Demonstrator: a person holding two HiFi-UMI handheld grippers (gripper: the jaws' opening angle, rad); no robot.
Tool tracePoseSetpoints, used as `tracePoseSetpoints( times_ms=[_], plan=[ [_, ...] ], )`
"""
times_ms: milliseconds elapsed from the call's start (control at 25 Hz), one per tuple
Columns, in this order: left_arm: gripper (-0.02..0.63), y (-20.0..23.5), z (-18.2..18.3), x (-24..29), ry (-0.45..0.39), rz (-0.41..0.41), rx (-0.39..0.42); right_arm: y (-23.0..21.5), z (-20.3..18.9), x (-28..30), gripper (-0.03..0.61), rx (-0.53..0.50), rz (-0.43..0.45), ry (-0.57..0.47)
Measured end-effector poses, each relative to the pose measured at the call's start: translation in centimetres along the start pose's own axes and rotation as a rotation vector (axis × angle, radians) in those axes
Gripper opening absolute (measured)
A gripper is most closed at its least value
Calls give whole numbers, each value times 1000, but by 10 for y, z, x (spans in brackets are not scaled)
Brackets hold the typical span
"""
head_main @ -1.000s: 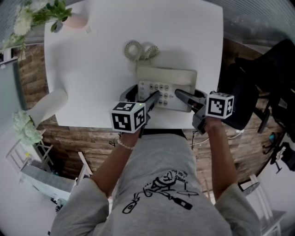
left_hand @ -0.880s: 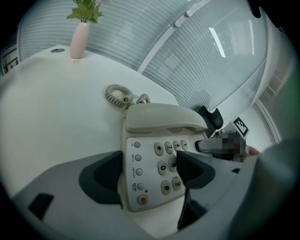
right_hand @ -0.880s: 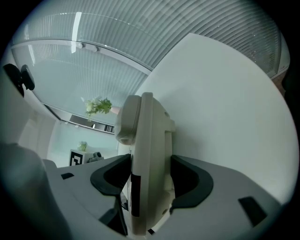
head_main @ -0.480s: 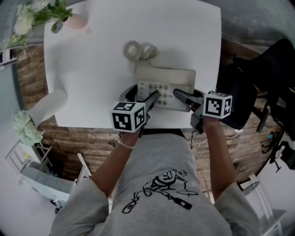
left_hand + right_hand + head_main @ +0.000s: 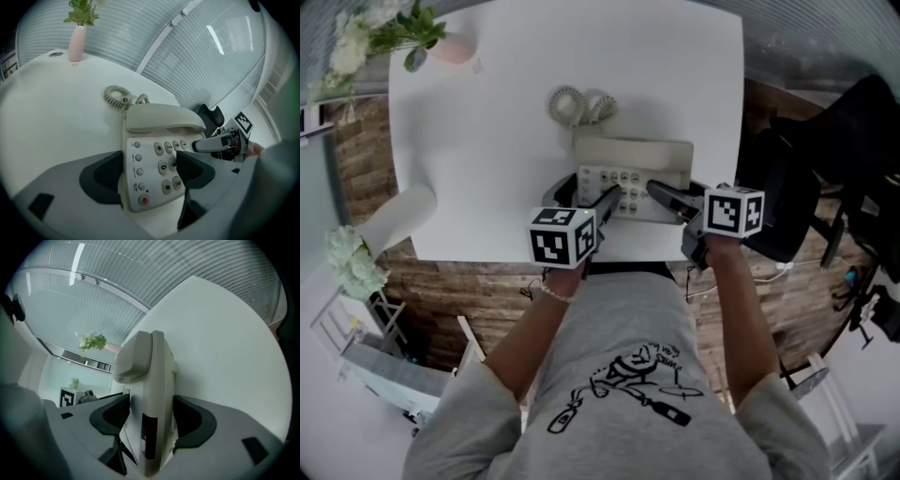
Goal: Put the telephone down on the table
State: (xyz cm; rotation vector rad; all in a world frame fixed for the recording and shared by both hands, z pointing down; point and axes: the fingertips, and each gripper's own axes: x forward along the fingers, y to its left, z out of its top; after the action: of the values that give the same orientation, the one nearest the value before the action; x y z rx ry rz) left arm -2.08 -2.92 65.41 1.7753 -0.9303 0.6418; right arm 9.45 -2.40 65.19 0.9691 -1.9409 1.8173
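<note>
Table (image 5: 487, 122): white and square. It carries the telephone, a cord and a vase.

Chair (image 5: 806, 178): black, standing off the table's right side on the wooden floor.

Telephone (image 5: 633, 159): a beige desk set lying keypad-up on the table, close to the edge nearest the person. The handset (image 5: 161, 118) rests across the cradle at the far end. Both grippers are at it, one on each side.

Left gripper (image 5: 592, 195): it comes in at the telephone's near left corner. In the left gripper view (image 5: 150, 171) the left pad sits against the set's left edge and the right pad is down on the number keys. The jaws pinch that corner between them.

Right gripper (image 5: 666, 197): it is at the telephone's right side. In the right gripper view (image 5: 151, 416) the set's edge stands between the jaws, which are spread wide and have just been opening. A gap shows between the left pad and the casing, so there is no squeeze on it.

Vase (image 5: 455, 42): pink, holding white flowers and green leaves. It stands upright at the table's far left corner, well apart from the telephone.

Cord (image 5: 572, 101): a pale coiled lead, bunched in loops on the table just beyond the handset.
</note>
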Motion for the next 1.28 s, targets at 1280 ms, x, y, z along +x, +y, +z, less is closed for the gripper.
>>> tracePoseSetpoints(
  times_ms=[1280],
  plan=[
    [321,0,1,-13,-8,18,35,0,-2,-1,330,-139,-181,-11]
  ],
)
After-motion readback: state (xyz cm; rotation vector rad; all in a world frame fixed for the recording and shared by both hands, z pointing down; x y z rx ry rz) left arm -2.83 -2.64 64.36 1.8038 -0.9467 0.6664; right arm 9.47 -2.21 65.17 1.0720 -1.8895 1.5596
